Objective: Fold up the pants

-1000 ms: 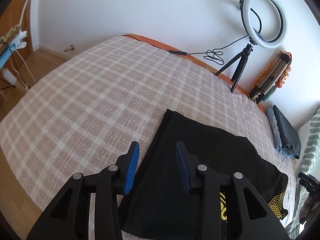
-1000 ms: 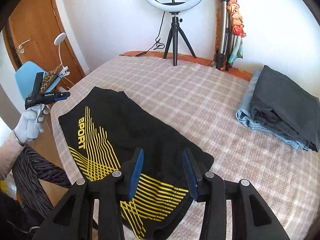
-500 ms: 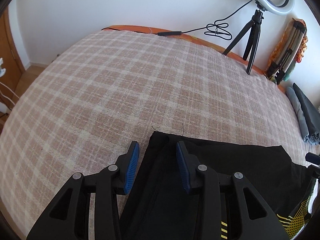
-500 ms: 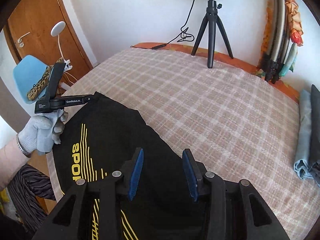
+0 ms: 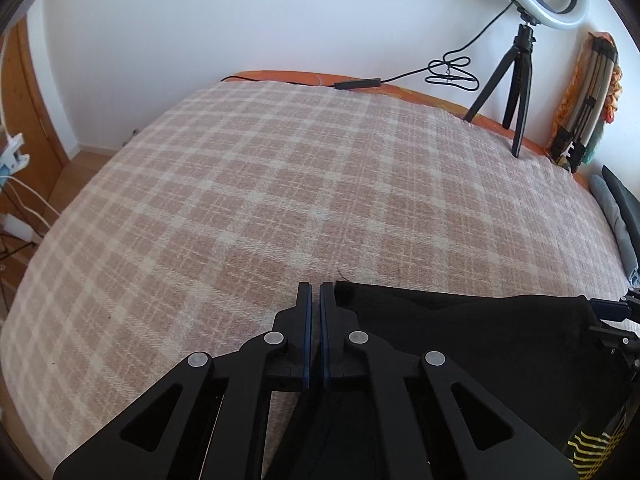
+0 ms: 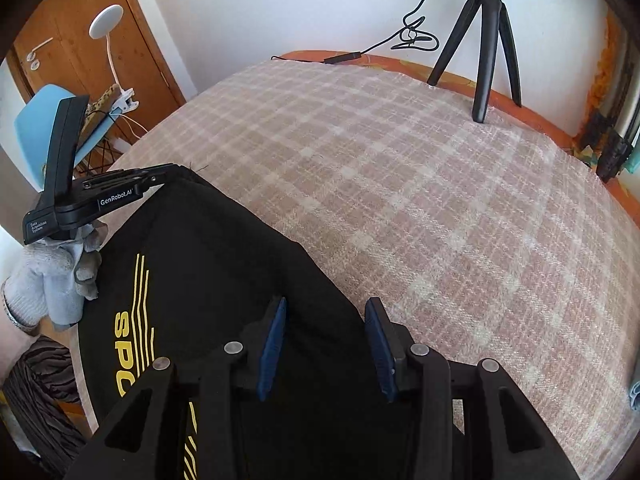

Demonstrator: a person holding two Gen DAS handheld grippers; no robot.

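Pants point(image 6: 240, 280): one pair, black with yellow stripes and partial lettering "SP"; lies at the near-left part of the bed, far corner lifted slightly off the blanket.
Left gripper point(image 5: 314, 292): fingers pressed together with only a slit between the blue pads, clamped on the far corner of the pants; in the right wrist view it comes in from the left at point(image 6: 176, 168), held by one gloved hand point(image 6: 52, 276).
Right gripper point(image 6: 326, 320): fingers spread wide, black cloth under and between them, nothing clamped; its tip shows at the right edge of the left wrist view point(image 5: 616, 308).
Bed point(image 5: 280, 184): one, pink-and-cream plaid blanket; orange edge along the wall side.
Pants edges: long edge runs diagonally from the left gripper's corner toward the right gripper; hem side at the bed's near-left edge.
Open room: broad bare blanket beyond and to the right of the pants, up to the tripod.
Tripod point(image 6: 486, 40): one, black, three legs on the bed's far edge; ring light point(image 5: 556, 4) on top, cable point(image 5: 452, 72) trailing left.
Folded clothes point(image 5: 616, 208): one stack at far right, count of items unclear.
Door point(image 6: 84, 40): one, wooden, left.
Chair point(image 6: 40, 124): one, light blue, beside the door.
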